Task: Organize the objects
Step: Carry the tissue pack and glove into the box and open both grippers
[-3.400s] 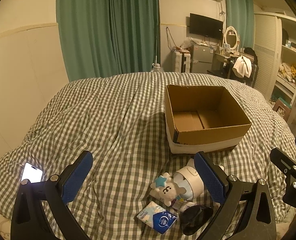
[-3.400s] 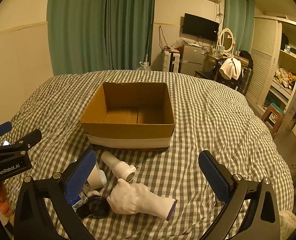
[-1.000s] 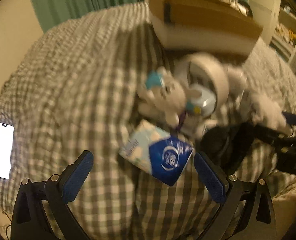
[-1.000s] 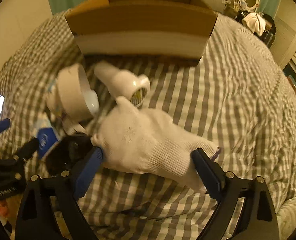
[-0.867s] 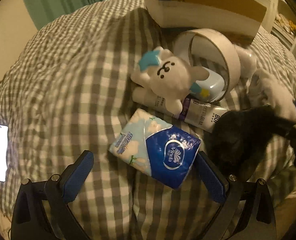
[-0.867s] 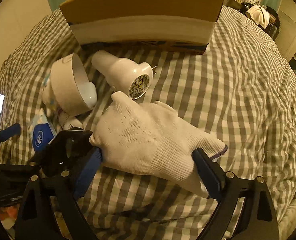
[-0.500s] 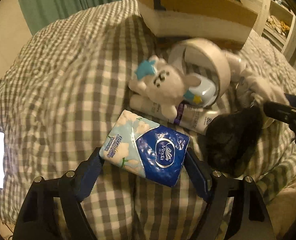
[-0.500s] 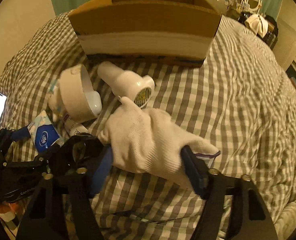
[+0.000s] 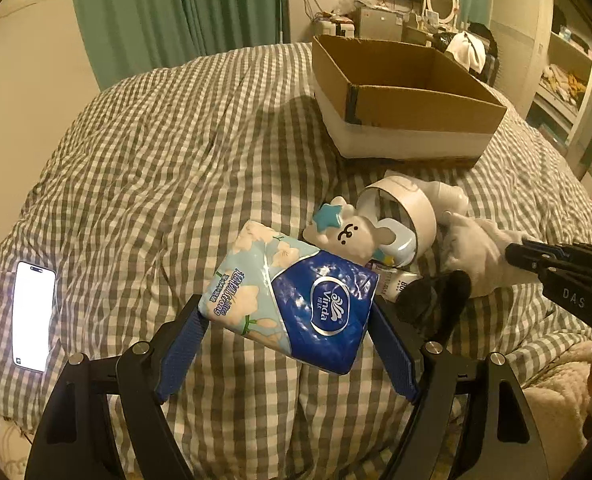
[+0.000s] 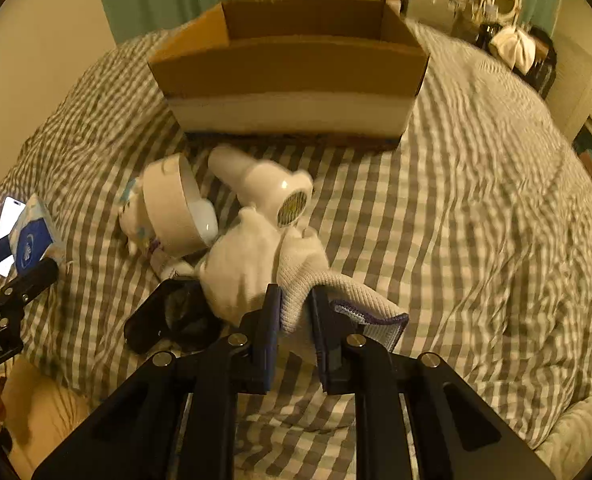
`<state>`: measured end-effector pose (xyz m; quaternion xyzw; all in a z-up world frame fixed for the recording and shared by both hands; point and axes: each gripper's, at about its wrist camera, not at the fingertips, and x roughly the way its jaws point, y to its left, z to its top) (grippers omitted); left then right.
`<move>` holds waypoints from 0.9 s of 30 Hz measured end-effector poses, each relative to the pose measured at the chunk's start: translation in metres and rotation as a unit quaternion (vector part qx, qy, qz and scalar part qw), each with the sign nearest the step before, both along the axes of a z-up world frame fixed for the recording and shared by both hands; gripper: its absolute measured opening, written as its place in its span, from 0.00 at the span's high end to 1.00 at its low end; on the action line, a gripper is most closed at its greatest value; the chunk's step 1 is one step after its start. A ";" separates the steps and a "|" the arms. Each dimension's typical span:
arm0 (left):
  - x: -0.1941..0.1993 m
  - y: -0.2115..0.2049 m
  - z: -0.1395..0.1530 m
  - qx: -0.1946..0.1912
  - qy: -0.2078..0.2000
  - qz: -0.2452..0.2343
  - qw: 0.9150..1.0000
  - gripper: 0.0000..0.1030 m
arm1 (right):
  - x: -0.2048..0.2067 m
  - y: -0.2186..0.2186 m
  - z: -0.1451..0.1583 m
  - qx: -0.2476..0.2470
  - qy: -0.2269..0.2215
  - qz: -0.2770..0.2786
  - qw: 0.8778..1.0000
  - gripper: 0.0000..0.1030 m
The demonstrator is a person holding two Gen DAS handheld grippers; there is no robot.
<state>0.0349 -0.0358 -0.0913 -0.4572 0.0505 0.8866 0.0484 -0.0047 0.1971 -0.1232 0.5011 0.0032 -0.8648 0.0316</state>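
My left gripper [image 9: 286, 312] is shut on a blue and floral tissue pack [image 9: 292, 300], held just above the checked bedspread. My right gripper [image 10: 296, 300] is shut on the cuff of a white knit glove [image 10: 256, 268], whose fingers still rest on the bed. In the left wrist view the right gripper [image 9: 513, 250] shows at the right edge on that glove [image 9: 475, 252]. An open cardboard box [image 9: 407, 96] sits beyond, also in the right wrist view as the box [image 10: 292, 68]. The left gripper with the tissue pack [image 10: 30, 240] shows at the far left of the right wrist view.
Between the grippers and the box lie a white plush toy [image 9: 347, 234], a wide tape roll [image 10: 168, 204], a white hair dryer [image 10: 264, 186], a tube [image 9: 395, 282] and black sunglasses [image 10: 176, 316]. A lit phone [image 9: 32, 316] lies at the bed's left edge.
The left jaws closed on the tissue pack and lifted it off the bed. The right jaws closed from wide open onto the glove's cuff, bunching it.
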 end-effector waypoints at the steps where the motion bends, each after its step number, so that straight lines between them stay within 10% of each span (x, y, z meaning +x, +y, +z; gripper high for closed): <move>1: 0.000 0.001 -0.001 -0.001 0.000 -0.001 1.000 0.21 | -0.001 0.000 0.001 -0.015 -0.002 0.001 1.000 0.82; 5: -0.004 0.006 -0.010 -0.004 -0.008 -0.006 1.000 0.21 | -0.008 -0.001 -0.005 -0.039 -0.004 -0.004 0.999 0.42; 11: -0.017 0.009 -0.029 -0.003 -0.026 -0.008 1.000 0.21 | -0.030 -0.010 -0.033 -0.024 -0.031 -0.001 0.999 0.13; 15: -0.026 0.011 -0.035 -0.005 -0.034 -0.010 0.999 0.21 | -0.042 -0.011 -0.046 -0.022 -0.034 -0.001 0.999 0.16; 20: -0.027 0.015 -0.020 0.003 -0.023 -0.012 1.000 0.21 | -0.036 -0.004 -0.025 -0.040 -0.014 0.006 0.999 0.62; 27: -0.012 0.019 0.019 0.008 0.012 -0.020 1.000 0.21 | -0.022 -0.011 -0.005 -0.019 -0.001 0.025 1.000 0.78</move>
